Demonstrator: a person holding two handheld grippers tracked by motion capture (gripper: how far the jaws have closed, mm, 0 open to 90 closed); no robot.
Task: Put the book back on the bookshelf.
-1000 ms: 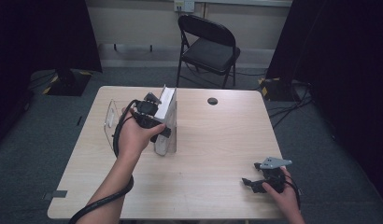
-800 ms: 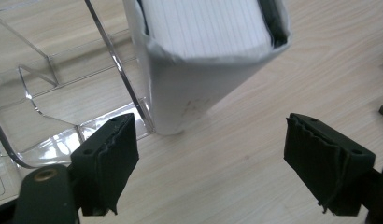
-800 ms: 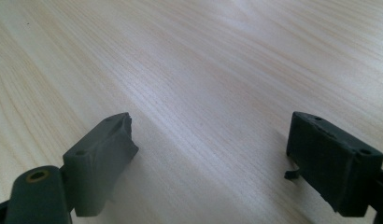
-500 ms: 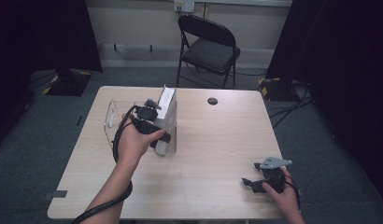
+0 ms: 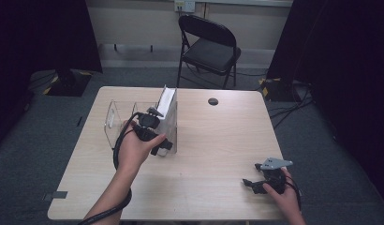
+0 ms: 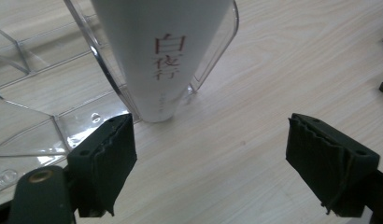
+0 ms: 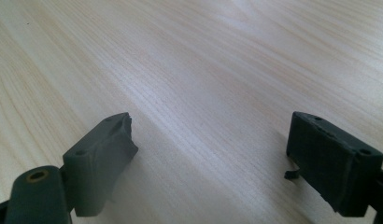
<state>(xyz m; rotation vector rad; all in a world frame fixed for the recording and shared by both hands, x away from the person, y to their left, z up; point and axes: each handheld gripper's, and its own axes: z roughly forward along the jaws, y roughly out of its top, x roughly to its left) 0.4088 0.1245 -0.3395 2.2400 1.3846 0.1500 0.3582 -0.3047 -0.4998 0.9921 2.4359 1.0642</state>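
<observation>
High view: both hand-held grippers released, left [image 5: 158, 140] beside clear rack [image 5: 116, 117], right [image 5: 255, 183] near table edge [image 5: 171, 218].

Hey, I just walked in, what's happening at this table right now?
A person sits at a wooden table with a two-jaw tool in each hand. The left tool is open, right next to a white book standing in a clear plastic holder; nothing is between its jaws. The right tool, also open and empty, sits low over bare wood near the table's front right corner. A black folding chair stands beyond the table.
</observation>
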